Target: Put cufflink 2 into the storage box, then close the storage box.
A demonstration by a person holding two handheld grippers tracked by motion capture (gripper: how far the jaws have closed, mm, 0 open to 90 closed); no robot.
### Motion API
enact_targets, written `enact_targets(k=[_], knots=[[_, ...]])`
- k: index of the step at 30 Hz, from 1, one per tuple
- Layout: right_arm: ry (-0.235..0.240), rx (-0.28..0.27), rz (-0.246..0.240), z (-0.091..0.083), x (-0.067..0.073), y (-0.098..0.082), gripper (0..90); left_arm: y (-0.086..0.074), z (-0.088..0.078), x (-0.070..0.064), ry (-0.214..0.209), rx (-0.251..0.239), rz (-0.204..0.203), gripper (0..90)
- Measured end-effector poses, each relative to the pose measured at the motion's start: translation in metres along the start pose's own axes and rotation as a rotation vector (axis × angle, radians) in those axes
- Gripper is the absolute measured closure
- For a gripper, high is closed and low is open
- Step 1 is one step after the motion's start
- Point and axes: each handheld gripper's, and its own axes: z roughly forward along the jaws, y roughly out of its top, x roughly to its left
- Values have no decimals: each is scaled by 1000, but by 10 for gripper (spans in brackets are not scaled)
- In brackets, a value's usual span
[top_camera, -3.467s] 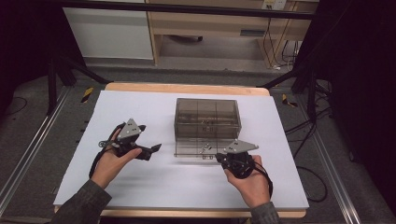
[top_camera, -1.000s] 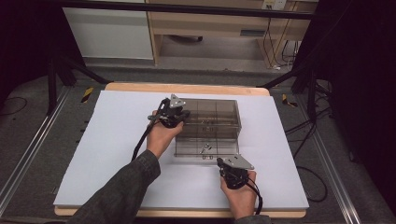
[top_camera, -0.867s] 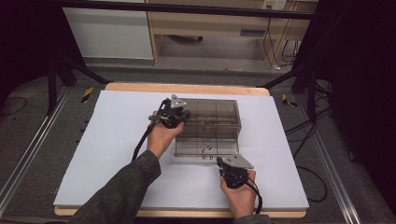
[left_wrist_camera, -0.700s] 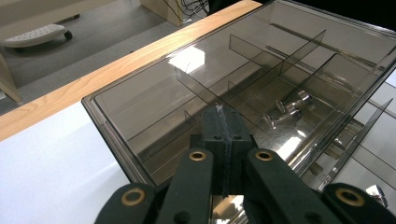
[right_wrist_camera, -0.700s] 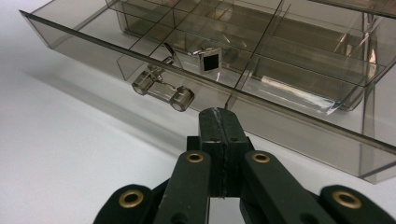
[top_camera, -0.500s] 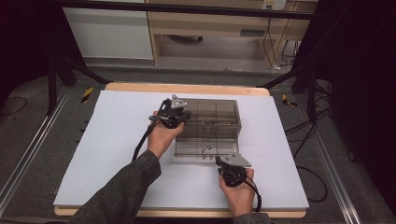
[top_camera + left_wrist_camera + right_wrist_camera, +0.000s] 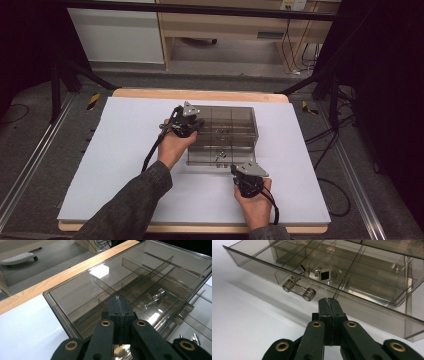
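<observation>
Smoked clear organizer box [image 7: 227,131] is sitting mid-table, its bottom drawer [image 7: 317,282] standing pulled out, holding a square-faced cufflink [image 7: 323,274].

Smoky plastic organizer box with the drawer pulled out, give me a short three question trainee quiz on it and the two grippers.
1. True or false: the left gripper rests on top of the organizer box.
2. Which holds the square black-faced cufflink: A) top tray, B) pulled-out drawer, C) bare table?
3. How do the jaws of the right gripper stand?

Key
1. True.
2. B.
3. Shut, empty, just in front of the drawer's front wall.
</observation>
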Motion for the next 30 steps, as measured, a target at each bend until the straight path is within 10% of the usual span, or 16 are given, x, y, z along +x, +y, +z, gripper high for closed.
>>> enact_targets(k=[30], knots=[[-21, -20, 17, 13, -9, 10, 900, 1, 0, 1, -8, 6, -4, 900]])
